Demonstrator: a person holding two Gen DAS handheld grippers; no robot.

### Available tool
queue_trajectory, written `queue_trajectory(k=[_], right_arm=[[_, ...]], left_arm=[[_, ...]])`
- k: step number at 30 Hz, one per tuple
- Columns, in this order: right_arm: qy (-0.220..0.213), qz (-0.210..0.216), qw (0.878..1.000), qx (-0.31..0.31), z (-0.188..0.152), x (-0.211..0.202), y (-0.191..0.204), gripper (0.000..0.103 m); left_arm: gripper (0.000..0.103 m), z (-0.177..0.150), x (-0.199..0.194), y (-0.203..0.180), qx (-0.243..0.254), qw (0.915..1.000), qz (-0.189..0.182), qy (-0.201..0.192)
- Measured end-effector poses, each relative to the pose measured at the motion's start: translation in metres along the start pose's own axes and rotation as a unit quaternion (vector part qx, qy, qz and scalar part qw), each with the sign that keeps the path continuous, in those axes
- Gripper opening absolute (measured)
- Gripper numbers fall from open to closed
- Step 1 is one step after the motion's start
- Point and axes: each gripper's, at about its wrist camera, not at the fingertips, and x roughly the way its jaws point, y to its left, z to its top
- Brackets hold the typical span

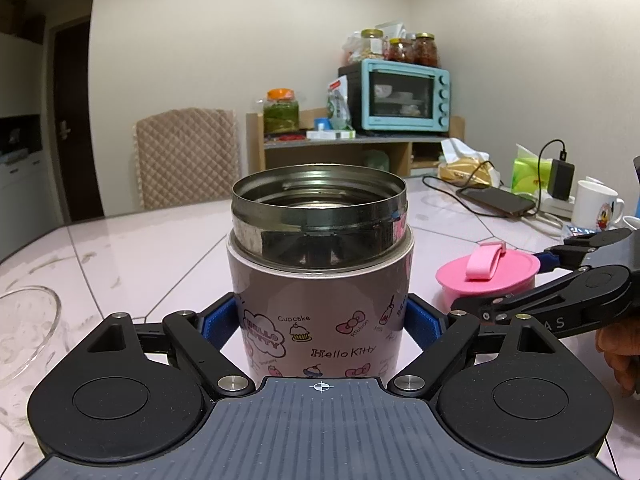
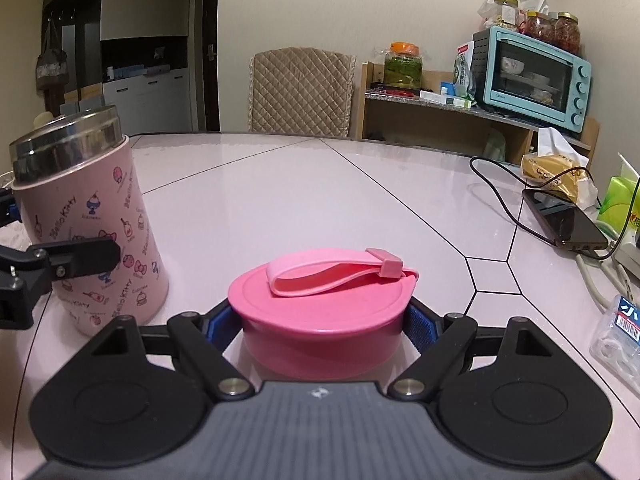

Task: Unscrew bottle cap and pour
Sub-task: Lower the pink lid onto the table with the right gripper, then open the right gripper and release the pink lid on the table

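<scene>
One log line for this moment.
cap off, on table | left gripper shut on jar | right gripper shut on cap | pour pending

**Clutter around the pink table**

At our twelve o'clock we see a quilted chair [image 2: 302,92]. Toward two o'clock a blue toaster oven [image 2: 534,80] sits on a wooden shelf [image 2: 448,114], jars [image 2: 552,28] on top. At three o'clock lie a phone [image 2: 566,220], tissues [image 2: 622,200], and a white mug [image 1: 598,206]. A glass bowl [image 1: 24,336] sits at nine.
</scene>
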Motion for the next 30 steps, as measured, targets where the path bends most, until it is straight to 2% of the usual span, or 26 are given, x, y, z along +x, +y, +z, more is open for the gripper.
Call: queue_trajectory(k=[22,30], right_arm=[[0.017,0.0,1.0,0.002,-0.0016,0.001,-0.0032,0.086],[0.016,-0.005,1.0,0.0,-0.0025,-0.0012,-0.0032,0.099]], left_arm=[[0.092,-0.0004,-0.0011,0.0026,0.01,0.9998,-0.002,0.015],[0.093,-0.0057,-0.0042,0.0017,0.014,0.9997,-0.005,0.022]])
